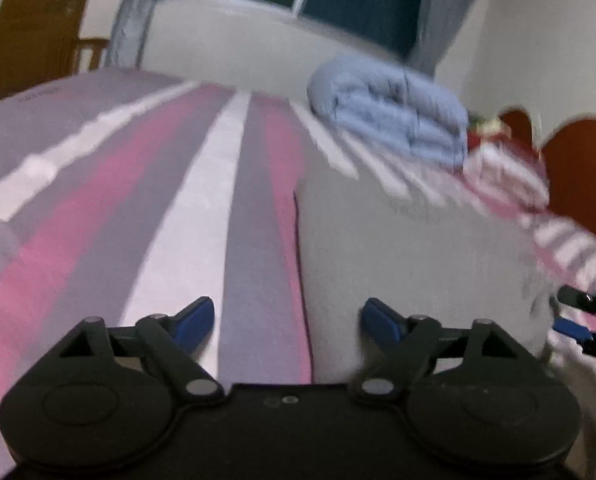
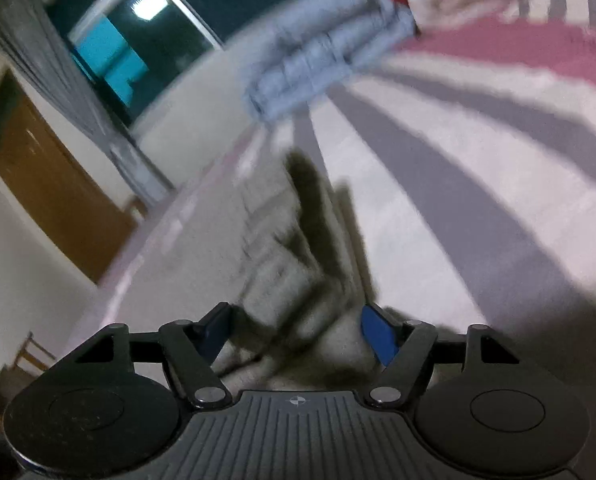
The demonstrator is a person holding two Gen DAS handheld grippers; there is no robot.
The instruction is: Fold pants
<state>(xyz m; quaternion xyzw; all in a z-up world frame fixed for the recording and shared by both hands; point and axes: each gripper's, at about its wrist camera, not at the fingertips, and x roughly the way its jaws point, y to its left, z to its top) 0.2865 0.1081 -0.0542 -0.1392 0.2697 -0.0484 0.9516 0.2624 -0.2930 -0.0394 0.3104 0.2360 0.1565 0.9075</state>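
Observation:
Light grey pants [image 1: 410,264] lie flat on a striped pink, grey and white bed sheet [image 1: 146,208]. My left gripper [image 1: 288,320] is open and empty, low over the pants' left edge. My right gripper [image 2: 296,334] is open, with bunched folds of the pants [image 2: 282,280] lying between and ahead of its fingers. The right gripper also shows at the right edge of the left wrist view [image 1: 586,316]. Both views are blurred by motion.
A folded blue blanket [image 1: 394,116] and a pink-and-white folded cloth [image 1: 506,176] sit at the far end of the bed, by a red headboard [image 1: 578,168]. A window [image 2: 138,44], grey curtain [image 2: 74,100] and wooden door [image 2: 54,184] stand beyond the bed.

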